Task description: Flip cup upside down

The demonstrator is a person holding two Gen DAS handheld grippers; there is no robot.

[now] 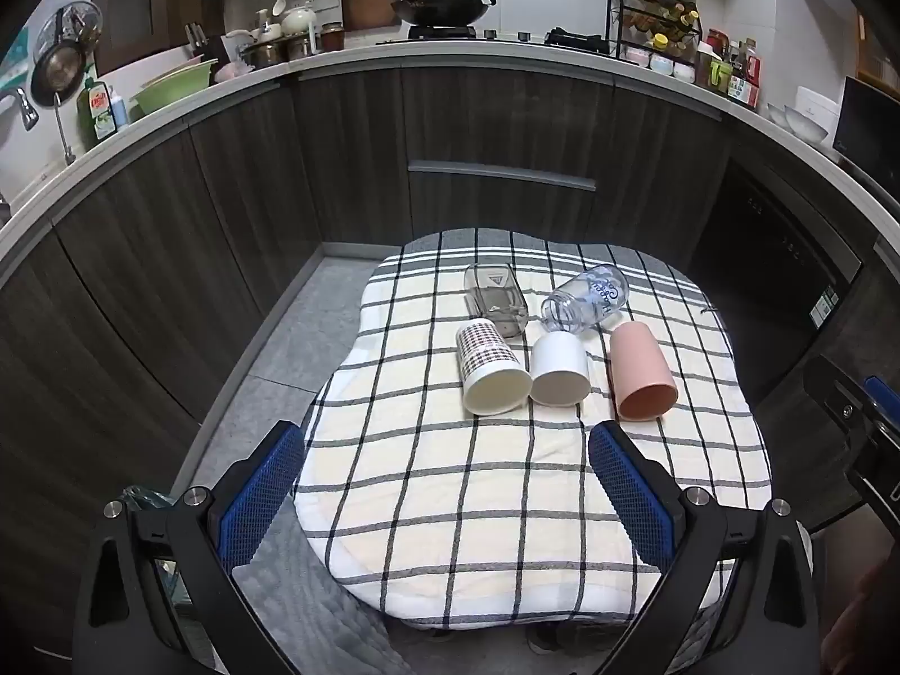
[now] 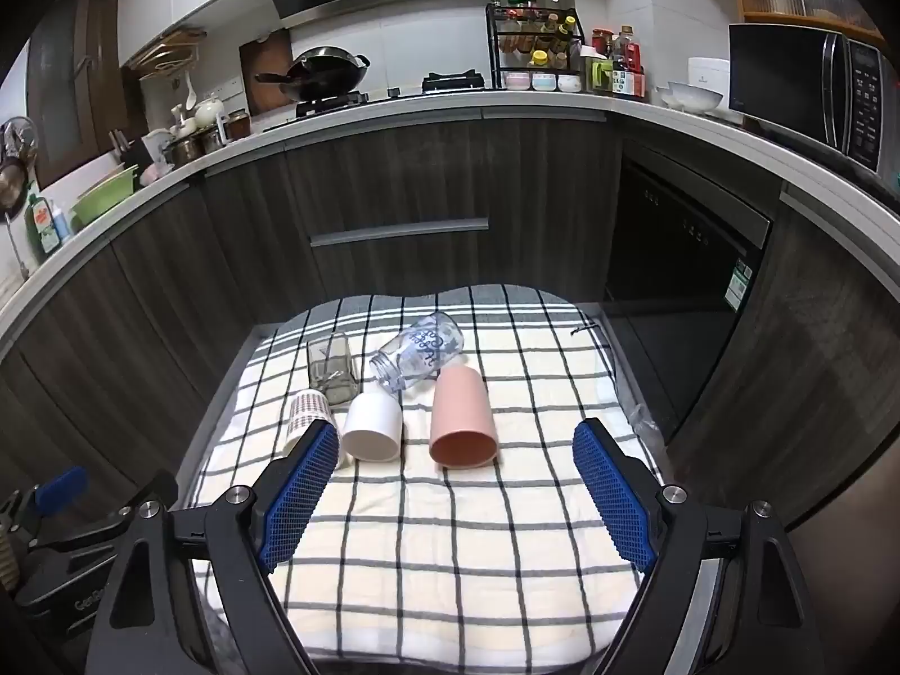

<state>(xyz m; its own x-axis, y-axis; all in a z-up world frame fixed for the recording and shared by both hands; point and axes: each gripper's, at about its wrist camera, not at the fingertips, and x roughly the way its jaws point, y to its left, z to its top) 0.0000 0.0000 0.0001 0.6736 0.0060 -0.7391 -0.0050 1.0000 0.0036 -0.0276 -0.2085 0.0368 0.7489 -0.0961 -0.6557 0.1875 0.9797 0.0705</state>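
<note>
Both claws stand wide open and hold nothing: we note the left gripper (image 1: 444, 484) and the right gripper (image 2: 455, 489) poised above the near part of the checked cloth (image 1: 506, 506), well short of the cups. Five vessels lie on their sides on the cloth. We take the pink cup (image 2: 462, 419) as landmark: its mouth faces us. Just left of it lies the white cup (image 2: 372, 427), and left again the patterned cup (image 1: 490, 371), which touches the white one. Behind the pink cup lies a clear bottle (image 2: 419, 351), with a grey square glass (image 2: 331, 365) further left.

We judge no cup yet gripped. For a sound grasp, we advise closing across the pink cup's body near its middle, lifting clear of the bottle, then turning it mouth-down before setting it on the cloth.
</note>
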